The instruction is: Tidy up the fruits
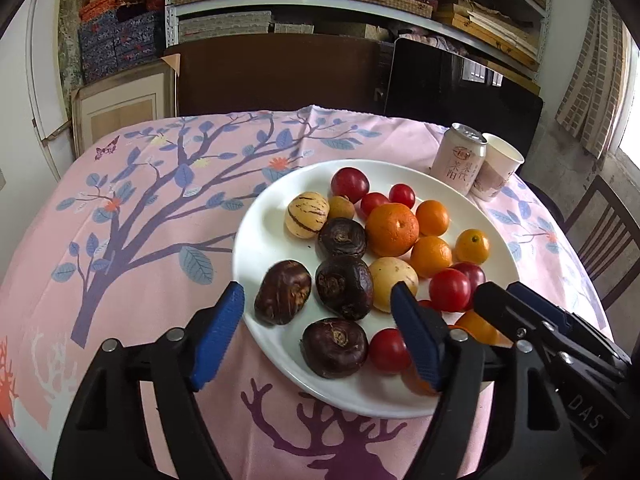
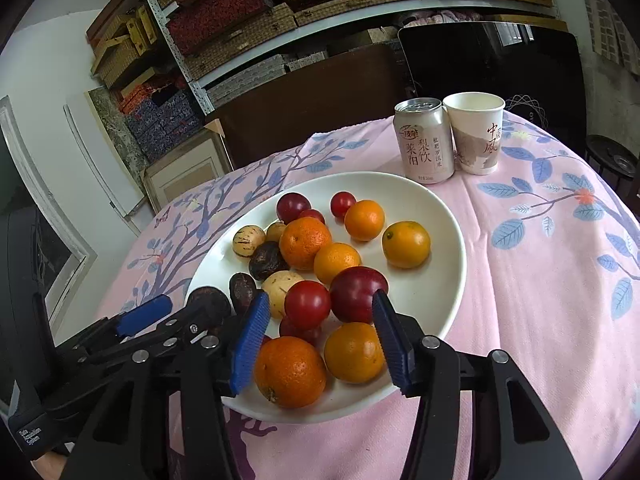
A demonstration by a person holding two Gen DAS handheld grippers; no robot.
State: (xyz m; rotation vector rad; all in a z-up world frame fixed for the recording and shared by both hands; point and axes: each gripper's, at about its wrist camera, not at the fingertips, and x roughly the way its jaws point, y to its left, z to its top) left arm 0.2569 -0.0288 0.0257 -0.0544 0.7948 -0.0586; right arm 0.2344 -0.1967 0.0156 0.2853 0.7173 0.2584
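A white plate (image 1: 276,360) holds mixed fruit: dark brown water chestnuts (image 1: 344,286), oranges (image 1: 392,229), red plums and tomatoes (image 1: 450,290), and a striped pale melon (image 1: 306,215). My left gripper (image 1: 316,336) is open and empty over the plate's near edge, its fingers either side of the chestnuts. My right gripper (image 2: 320,340) is open and empty over the near rim (image 2: 448,320), its fingers flanking two oranges (image 2: 354,352) and a red plum (image 2: 358,294). The right gripper also shows at the right of the left wrist view (image 1: 520,312).
A drink can (image 2: 424,140) and a paper cup (image 2: 476,136) stand behind the plate on the pink patterned tablecloth (image 1: 140,220). Dark chairs and shelves of boxes stand beyond the table's far edge.
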